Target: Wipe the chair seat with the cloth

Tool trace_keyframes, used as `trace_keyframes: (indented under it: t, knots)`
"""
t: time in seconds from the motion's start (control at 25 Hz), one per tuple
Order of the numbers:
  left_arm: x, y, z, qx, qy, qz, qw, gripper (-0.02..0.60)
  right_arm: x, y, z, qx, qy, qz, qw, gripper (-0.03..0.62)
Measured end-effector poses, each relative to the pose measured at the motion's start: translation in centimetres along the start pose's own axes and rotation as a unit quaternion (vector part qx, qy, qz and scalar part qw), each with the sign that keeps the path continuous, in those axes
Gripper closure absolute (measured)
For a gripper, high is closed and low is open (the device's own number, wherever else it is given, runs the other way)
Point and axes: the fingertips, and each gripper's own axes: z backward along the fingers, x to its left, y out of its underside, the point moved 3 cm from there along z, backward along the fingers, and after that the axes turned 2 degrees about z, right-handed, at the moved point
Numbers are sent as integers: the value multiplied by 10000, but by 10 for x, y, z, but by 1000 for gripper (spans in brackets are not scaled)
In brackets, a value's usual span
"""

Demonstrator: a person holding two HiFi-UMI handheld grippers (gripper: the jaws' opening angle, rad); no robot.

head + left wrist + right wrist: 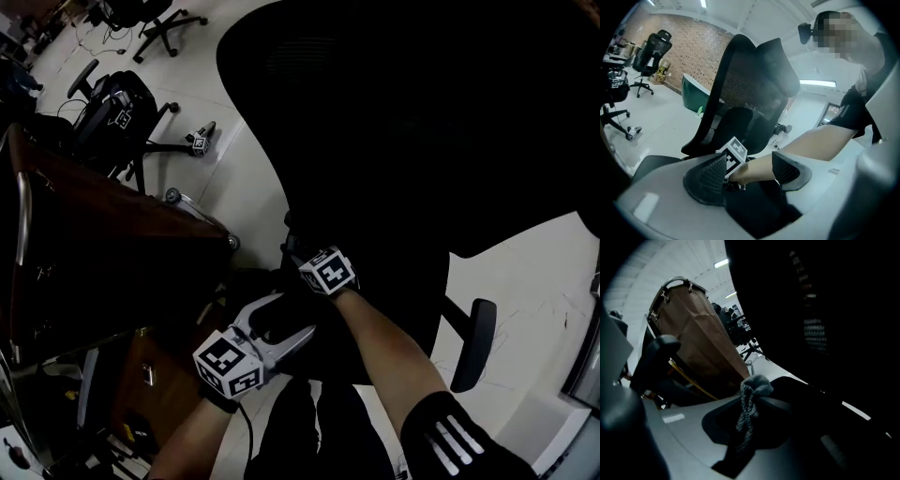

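A black office chair fills the head view, its mesh back (422, 122) above a dark seat (309, 314) that is hard to make out. My right gripper (302, 255) reaches onto that seat, marker cube up. In the right gripper view it (752, 401) is shut on a grey knitted cloth (751, 397), which hangs bunched between the jaws. My left gripper (286, 319) sits just behind the right one, near the seat's front. Its jaws stand open (750, 164), nothing between them; beyond them I see the right gripper's cube and a forearm (811, 143), with the chair back (745, 93) behind.
A brown bag on a metal frame (103, 244) stands close on the left, also in the right gripper view as the brown bag (698, 338). The chair's armrest (473, 342) sticks out at the right. Other office chairs (122, 108) and a marker-cube device (199, 141) are on the white floor.
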Motion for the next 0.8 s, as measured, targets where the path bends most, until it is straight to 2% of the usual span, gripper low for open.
trace_keyframes:
  t: [0.16, 0.32, 0.56, 0.8]
  knots:
    - [-4, -1, -4, 17, 21, -112, 9999, 253, -17, 16, -4, 70, 223, 63, 9997, 548]
    - [-12, -2, -7, -11, 142, -153, 9998, 253, -46, 50, 20, 505, 796, -72, 9955, 548]
    - [-33, 4, -26, 117, 356, -175, 9991, 253, -113, 131, 105, 1320, 1796, -285, 9744, 548]
    - [-58, 10, -46, 301, 584, -198, 9976, 253, -160, 188, 195, 1412, 2502, -658, 9556, 548]
